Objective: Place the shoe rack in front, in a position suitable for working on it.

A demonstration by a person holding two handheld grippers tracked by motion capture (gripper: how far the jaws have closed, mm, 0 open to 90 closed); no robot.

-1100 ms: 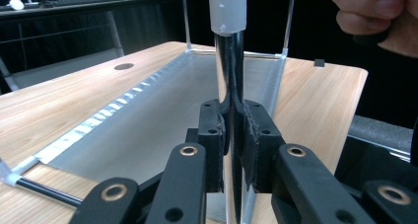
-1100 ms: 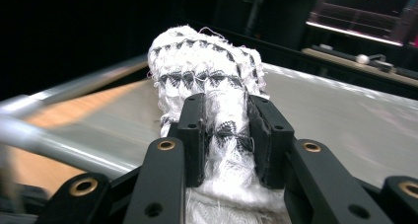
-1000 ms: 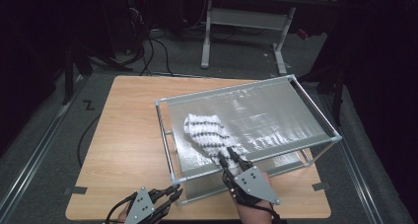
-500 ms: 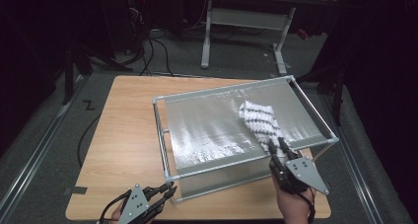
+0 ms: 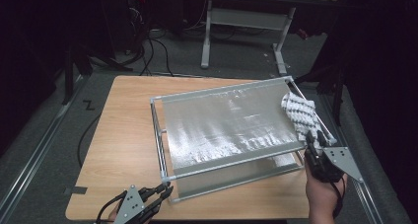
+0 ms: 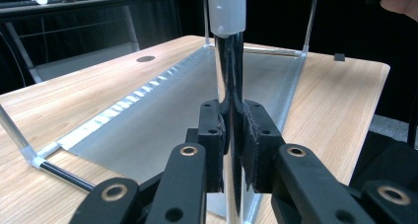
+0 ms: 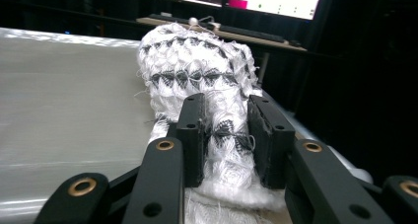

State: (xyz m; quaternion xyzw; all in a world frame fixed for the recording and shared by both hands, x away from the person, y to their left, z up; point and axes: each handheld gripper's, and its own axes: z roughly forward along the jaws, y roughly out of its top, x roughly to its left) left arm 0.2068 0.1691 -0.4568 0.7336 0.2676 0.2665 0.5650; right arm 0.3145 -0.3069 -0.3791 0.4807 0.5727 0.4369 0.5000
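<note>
I'm working at a metal-framed rack (image 5: 231, 130) with a shiny sloped panel, sitting on the wooden table (image 5: 123, 135), and everything here is best placed against that rack. My right gripper (image 5: 315, 139) is at the rack's right edge, near the far right corner, and its jaws are pinched on a white-and-black woven cloth (image 5: 299, 113) that lies bunched on the panel right at that side rail; in the right gripper view the cloth (image 7: 207, 86) bulges thick between the pads and rises ahead of them. My left gripper (image 5: 165, 189) is at the rack's near left corner, jaws pressed together on the upright corner post (image 6: 227, 86) of the frame, bracing it. The main risk I see is at the right edge: the cloth is already on the rail, so one more sweep outward could carry it off the panel and let it drop beside the rack, or snag its loose threads on the frame's corner fitting. The grip is on a soft wad, not a firm fold, so a quick drag could let it slide out of the pads and leave it behind. On the other side, the left pads hold a thin, smooth, polished post; if I push hard with the right hand, the post could slip through them and the whole rack could skid or twist on the table. I'd judge that slow strokes and steady pressure are what this calls for.
</note>
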